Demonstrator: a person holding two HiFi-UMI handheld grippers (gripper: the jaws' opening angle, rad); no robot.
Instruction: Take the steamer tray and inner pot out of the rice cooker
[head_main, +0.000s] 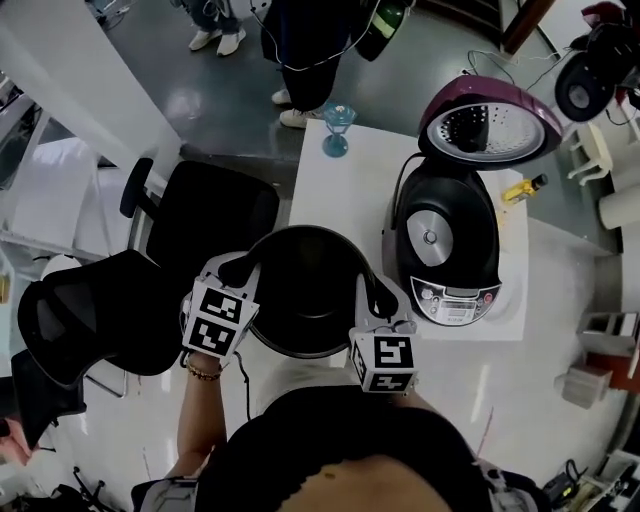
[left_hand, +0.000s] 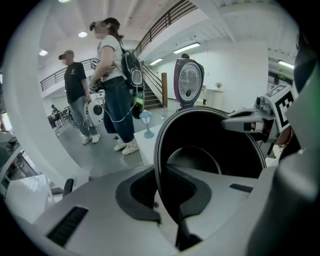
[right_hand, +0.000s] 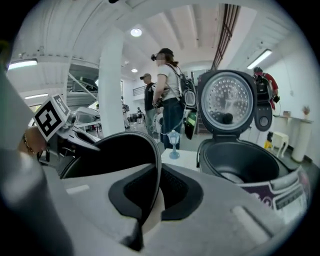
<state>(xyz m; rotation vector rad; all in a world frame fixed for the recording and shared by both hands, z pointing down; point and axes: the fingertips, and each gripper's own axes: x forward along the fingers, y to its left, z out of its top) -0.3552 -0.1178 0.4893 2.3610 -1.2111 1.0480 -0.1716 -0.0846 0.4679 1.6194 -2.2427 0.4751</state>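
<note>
Both grippers hold the black inner pot (head_main: 300, 290) by its rim, above the near end of the white table (head_main: 330, 190). My left gripper (head_main: 238, 270) is shut on the pot's left rim (left_hand: 158, 165), and across the bowl I see the right gripper's fingers (left_hand: 245, 122). On the opposite side my right gripper (head_main: 376, 292) is shut on the rim (right_hand: 158, 165). The pot's dark inside (left_hand: 210, 150) is empty. To the right stands the rice cooker (head_main: 445, 250) with its purple lid (head_main: 490, 125) up and its cavity (right_hand: 240, 162) open.
A blue stemmed glass (head_main: 337, 130) stands at the table's far edge, and a small yellow item (head_main: 525, 188) lies beside the cooker. A black chair (head_main: 205, 215) is left of the table. People (left_hand: 117, 80) stand on the floor beyond the table.
</note>
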